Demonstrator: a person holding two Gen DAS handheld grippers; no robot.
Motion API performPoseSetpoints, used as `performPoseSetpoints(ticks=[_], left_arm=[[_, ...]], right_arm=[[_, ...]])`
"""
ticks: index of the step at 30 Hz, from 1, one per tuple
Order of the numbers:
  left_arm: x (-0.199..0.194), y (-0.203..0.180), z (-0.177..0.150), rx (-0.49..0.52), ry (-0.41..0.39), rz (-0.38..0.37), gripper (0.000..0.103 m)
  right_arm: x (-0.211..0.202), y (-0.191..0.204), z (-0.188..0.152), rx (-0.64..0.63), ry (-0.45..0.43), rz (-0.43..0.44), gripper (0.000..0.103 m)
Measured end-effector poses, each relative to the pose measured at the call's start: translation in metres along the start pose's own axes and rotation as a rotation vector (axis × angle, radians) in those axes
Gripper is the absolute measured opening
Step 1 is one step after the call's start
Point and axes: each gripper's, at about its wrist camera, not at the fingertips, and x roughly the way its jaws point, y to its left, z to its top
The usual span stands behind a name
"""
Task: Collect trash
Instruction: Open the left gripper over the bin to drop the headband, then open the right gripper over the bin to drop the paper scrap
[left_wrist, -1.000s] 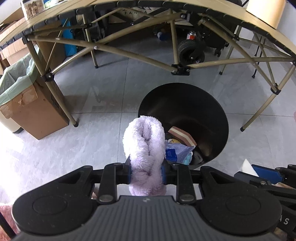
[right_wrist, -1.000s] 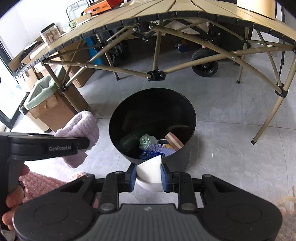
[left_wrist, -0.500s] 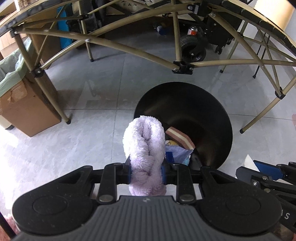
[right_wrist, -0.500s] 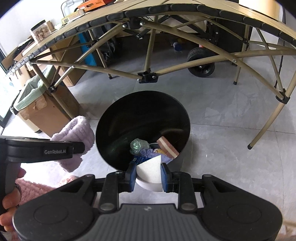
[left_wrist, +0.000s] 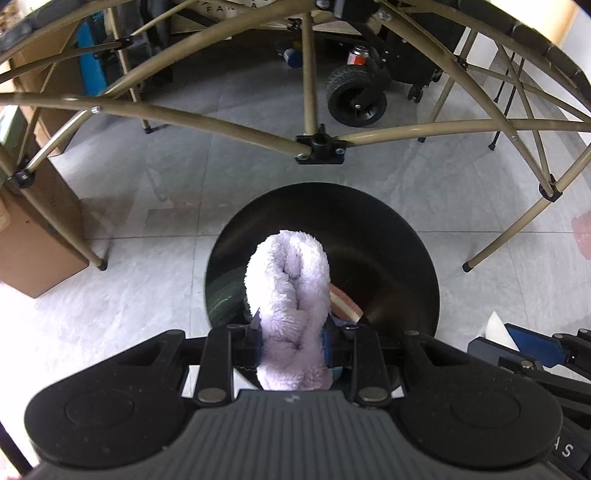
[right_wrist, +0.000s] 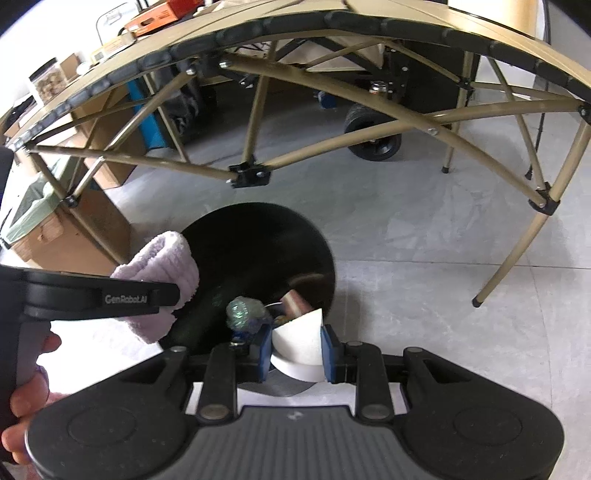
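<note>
Both tongs nearer bin (left_wrist: 406, 236) | left (left_wrist: 291, 336) grips towel (left_wrist: 288, 295) | right (right_wrist: 297, 347) – perhaps paper (right_wrist: 299, 339)

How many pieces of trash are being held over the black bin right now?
2: a fluffy lilac cloth in the left tool, a white paper piece in the right tool, both above the bin.

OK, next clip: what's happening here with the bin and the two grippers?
A person is clearing trash with a gripper in each hand. The left gripper is shut on a fluffy lilac cloth, held over the open black bin. The right gripper is shut on a white piece of paper at the bin's near rim. The bin already holds some rubbish, including a crumpled clear wrapper. Neither item has been dropped in yet.
</note>
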Motion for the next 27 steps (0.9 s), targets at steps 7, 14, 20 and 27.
performPoseSetpoints(ticks=[7, 14, 20, 27], left_arm=[[0.015, -0.014, 0.011, 0.029, 0.001, -0.01, 0.035], [0.01, -0.01, 0.014, 0.003, -0.024, 0.014, 0.101], [0.001, -0.001, 0.017, 0.006, -0.03, 0.08, 0.101], [-0.017, 0.027, 0.021, -0.041, -0.076, 0.146, 0.101]], right_arm=[[0.007, -0.011, 0.008, 0.012, -0.007, -0.03, 0.026], [0.011, -0.01, 0.009, 0.005, -0.005, -0.032, 0.027], [0.012, -0.005, 0.011, -0.006, -0.008, -0.016, 0.027], [0.021, 0.017, 0.019, -0.056, -0.012, 0.021, 0.027]])
